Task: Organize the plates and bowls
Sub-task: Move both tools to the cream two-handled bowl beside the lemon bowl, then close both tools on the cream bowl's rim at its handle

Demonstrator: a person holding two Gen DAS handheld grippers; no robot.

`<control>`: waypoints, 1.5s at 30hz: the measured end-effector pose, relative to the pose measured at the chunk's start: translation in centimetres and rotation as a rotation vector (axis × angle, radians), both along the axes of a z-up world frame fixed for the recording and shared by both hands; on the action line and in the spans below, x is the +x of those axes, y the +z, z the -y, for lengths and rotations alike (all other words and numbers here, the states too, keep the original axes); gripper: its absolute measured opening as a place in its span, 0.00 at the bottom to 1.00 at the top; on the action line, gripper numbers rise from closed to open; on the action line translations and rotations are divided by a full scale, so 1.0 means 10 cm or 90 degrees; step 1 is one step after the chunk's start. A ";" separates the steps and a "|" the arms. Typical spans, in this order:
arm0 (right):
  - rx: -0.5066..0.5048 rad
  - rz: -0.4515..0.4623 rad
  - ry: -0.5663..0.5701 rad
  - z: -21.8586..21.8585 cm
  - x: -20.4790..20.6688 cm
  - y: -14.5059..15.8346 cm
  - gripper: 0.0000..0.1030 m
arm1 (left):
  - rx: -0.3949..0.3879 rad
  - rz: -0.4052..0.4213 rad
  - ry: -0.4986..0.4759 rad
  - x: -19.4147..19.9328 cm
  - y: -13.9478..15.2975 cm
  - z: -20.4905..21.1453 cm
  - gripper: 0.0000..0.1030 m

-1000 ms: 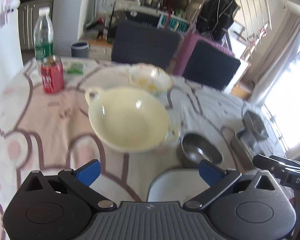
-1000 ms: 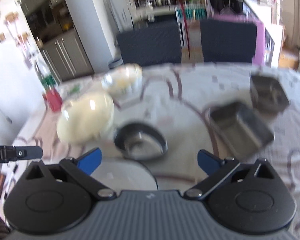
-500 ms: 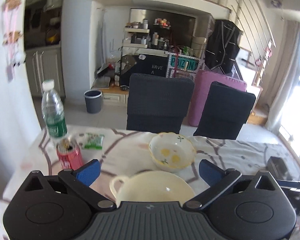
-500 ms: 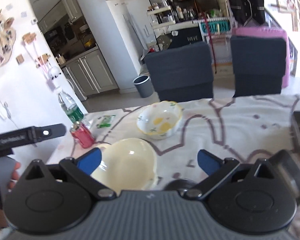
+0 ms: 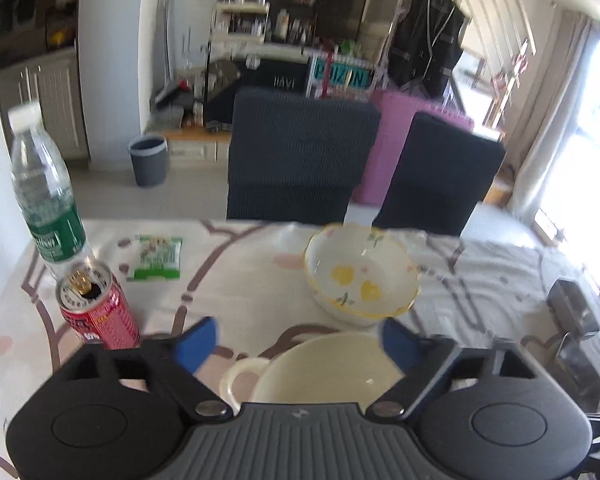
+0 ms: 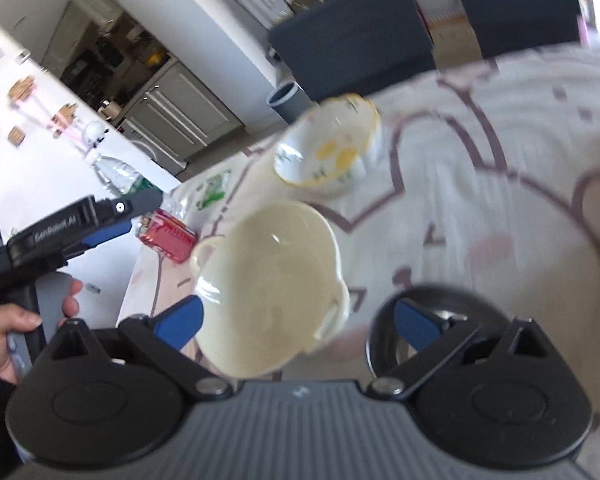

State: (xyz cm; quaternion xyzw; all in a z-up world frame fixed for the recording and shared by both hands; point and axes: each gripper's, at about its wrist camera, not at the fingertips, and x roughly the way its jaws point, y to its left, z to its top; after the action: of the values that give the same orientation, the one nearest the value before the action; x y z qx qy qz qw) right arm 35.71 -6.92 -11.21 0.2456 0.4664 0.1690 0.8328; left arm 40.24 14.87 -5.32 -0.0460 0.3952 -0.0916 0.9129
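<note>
A cream bowl with two handles lies just below my left gripper. Its jaws are closing, the bowl's rim shows between them, and the pads touch nothing. Beyond it sits a white flowered bowl. In the right wrist view the cream bowl lies between the spread fingers of my right gripper, which is open and hovers above it. A dark steel bowl sits behind the right fingertip. The flowered bowl is farther back. My left gripper reaches in from the left, held by a hand.
A red can, a water bottle and a green packet stand at the table's left side. A metal container sits at the right edge. Two dark chairs stand behind the patterned tablecloth.
Both views swung up from the near plate and steel bowl toward the far bowls. The left jaws have narrowed. The right view has rolled and dropped over the cream bowl.
</note>
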 end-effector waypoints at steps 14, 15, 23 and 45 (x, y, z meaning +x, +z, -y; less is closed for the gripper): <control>0.076 -0.094 -0.009 0.06 0.04 -0.33 0.27 | 0.056 -0.088 0.047 0.23 -0.56 -0.22 0.20; 0.071 -0.094 -0.004 0.04 0.04 -0.34 0.24 | 0.051 -0.083 0.046 0.21 -0.56 -0.23 0.20; 0.005 -0.068 0.007 -0.03 0.12 -0.28 0.16 | 0.051 -0.070 0.061 0.02 -0.65 -0.35 0.23; -0.074 0.018 0.080 -0.22 0.77 -0.17 0.48 | -0.189 -0.103 0.169 -0.43 -0.73 -0.76 0.52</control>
State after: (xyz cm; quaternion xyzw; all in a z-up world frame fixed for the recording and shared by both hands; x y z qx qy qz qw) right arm 43.39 -4.71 -12.87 0.1647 0.4782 0.1969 0.8399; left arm 35.99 22.44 -12.63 -0.2385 0.4402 -0.0236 0.8653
